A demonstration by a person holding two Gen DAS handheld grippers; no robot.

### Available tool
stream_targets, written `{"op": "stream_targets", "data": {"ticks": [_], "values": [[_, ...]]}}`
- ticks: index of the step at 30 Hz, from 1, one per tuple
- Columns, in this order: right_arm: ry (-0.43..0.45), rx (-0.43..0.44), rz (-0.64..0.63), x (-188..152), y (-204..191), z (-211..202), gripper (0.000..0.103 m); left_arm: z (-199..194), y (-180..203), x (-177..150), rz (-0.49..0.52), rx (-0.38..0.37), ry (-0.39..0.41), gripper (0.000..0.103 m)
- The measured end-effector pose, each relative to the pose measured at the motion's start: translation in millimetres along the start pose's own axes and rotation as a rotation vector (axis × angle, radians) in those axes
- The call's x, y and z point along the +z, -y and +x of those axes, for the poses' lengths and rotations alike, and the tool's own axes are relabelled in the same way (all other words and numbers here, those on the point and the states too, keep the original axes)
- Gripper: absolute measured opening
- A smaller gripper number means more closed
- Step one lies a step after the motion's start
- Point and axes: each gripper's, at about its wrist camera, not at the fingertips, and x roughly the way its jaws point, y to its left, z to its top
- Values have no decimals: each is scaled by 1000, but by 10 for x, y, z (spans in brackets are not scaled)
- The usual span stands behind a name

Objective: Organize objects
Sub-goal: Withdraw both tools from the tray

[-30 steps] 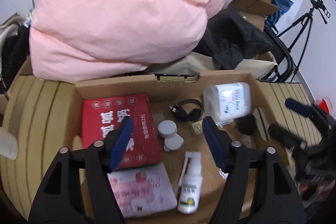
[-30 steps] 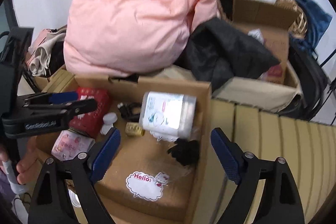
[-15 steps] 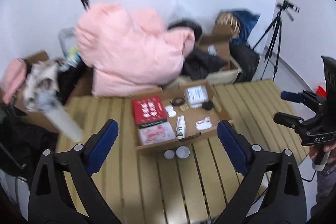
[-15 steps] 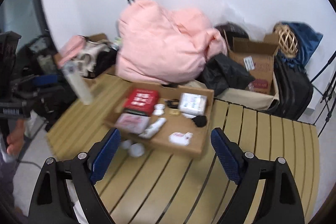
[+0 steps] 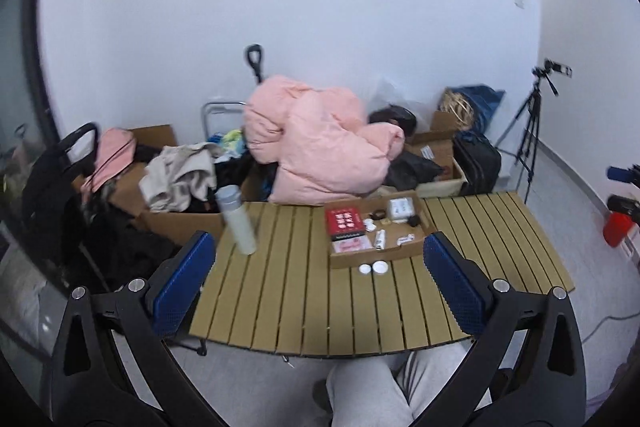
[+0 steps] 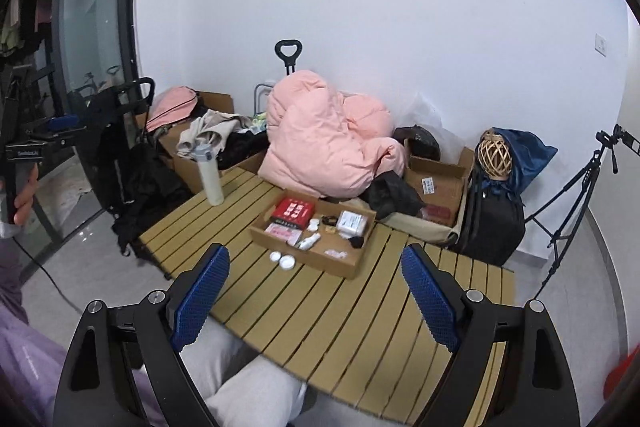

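A shallow cardboard box sits on a slatted wooden table. It holds a red box, a pink packet, a white spray bottle, a white wipes pack and small items. Two white round lids lie on the table in front of it. My left gripper is open and empty, far back from the table. My right gripper is open and empty, also well back.
A white bottle stands on the table's left side. A pink duvet, clothes and cardboard boxes pile behind the table. A tripod stands right. The person's knee is below the table edge.
Both grippers have pulled far back and up from the box, from close over its contents to a view of the whole room. Both stay open and empty.
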Motion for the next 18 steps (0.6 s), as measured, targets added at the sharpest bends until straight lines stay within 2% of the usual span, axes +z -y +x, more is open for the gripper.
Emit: {"op": "stream_targets", "data": {"ticks": [3,6,8,10,13,18], "values": [[9,-23,-22,-77,-91,-146,91,-77,-79,-182,-25,-9,6,103],[-1,33,-14,-260,-191,-10,91,100,-67,-503,-33,-21,-66,103],[-51,59,-17,-449,-282,238,91,300,-20,-775,0,-18,-142,103],[-113,70,-20,-633,-354,481,91,398,6,-1004,29,-9,-177,103],[-151,77,-28,-867,-430,759,91,603,46,-1270,56,3,-193,103],[-151,5,-17,-1235,-451,1381,91,1214,184,-1655,67,5,-166,103]]}}
